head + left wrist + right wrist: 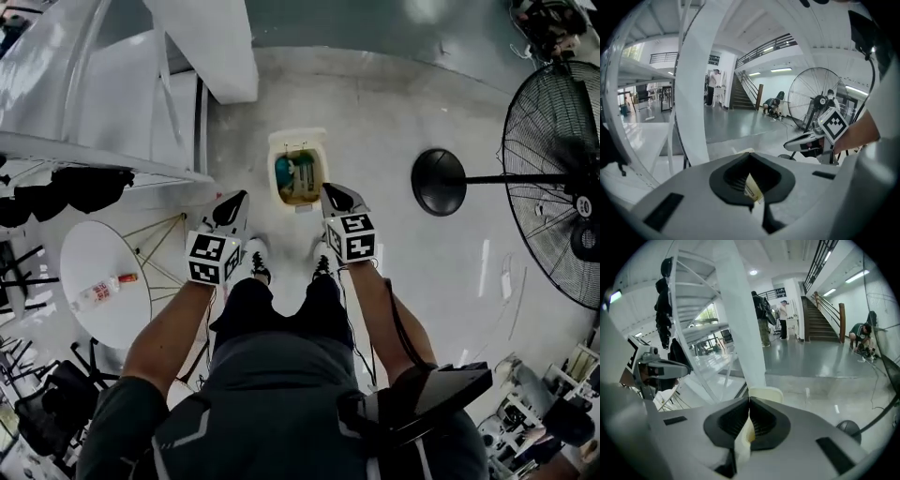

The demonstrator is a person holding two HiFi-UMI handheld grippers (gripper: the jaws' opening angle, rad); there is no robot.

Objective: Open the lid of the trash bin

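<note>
A small cream trash bin stands on the grey floor in front of the person's feet. Its lid is tipped up at the far side, and blue and green rubbish shows inside. My left gripper hangs just left of the bin's near edge, jaws shut and empty. My right gripper hangs just right of it, also shut and empty. In the left gripper view the jaw tips meet, with the bin seen through the slit below. The right gripper view shows closed tips and the raised lid beyond.
A large black floor fan with a round base stands to the right. At the left are a round white table bearing a bottle, and a white stair structure. People stand far off in the hall.
</note>
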